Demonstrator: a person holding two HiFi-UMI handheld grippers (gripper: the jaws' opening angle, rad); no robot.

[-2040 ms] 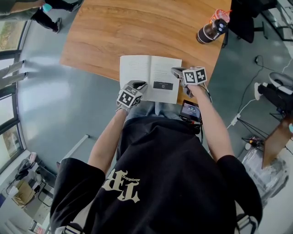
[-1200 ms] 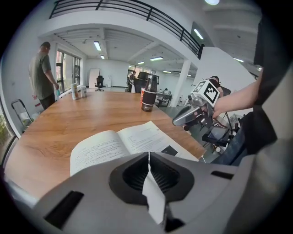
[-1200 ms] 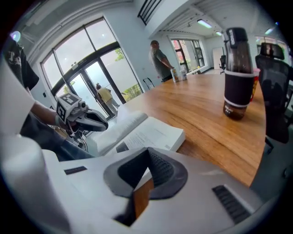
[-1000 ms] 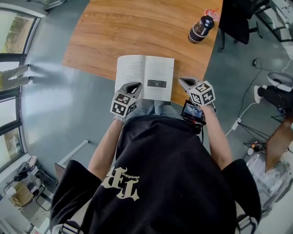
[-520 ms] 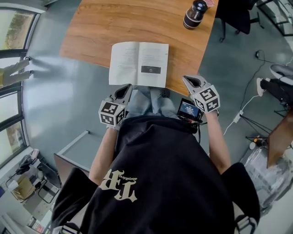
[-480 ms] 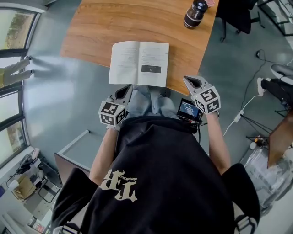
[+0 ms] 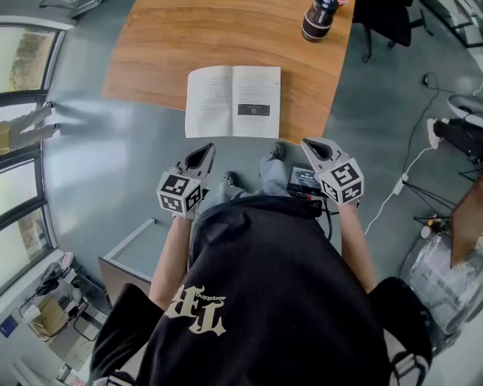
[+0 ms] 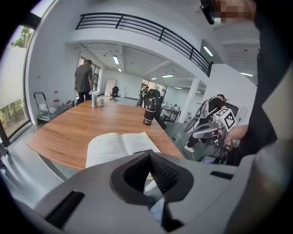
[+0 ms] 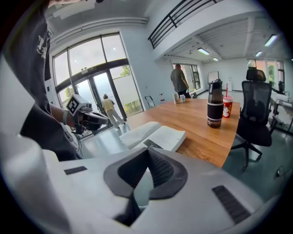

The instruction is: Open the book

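The left hand-held gripper (image 7: 202, 153) has its jaws closed tip to tip with nothing between them, and it hangs over the grey floor (image 7: 113, 151) just short of the near edge of the tabletop (image 7: 226, 38), close to the wearer's body. The right hand-held gripper (image 7: 313, 145) is also closed and empty, held level with the left one on the other side of the wearer, and likewise clear of the tabletop. Between and just beyond the two, the book (image 7: 232, 101) lies open and flat at the near edge of the tabletop, pages facing up, with a dark rectangle printed on its right page; neither gripper touches it. Farther along the wooden tabletop, toward its far right side, a dark bottle (image 7: 317, 19) stands upright, and in the right gripper view a red cup (image 9: 225, 109) with a straw stands just beside it. A black office chair (image 9: 256, 123) sits off the tabletop's right edge. At the far end of the tabletop a person (image 8: 84, 82) stands with their back turned.
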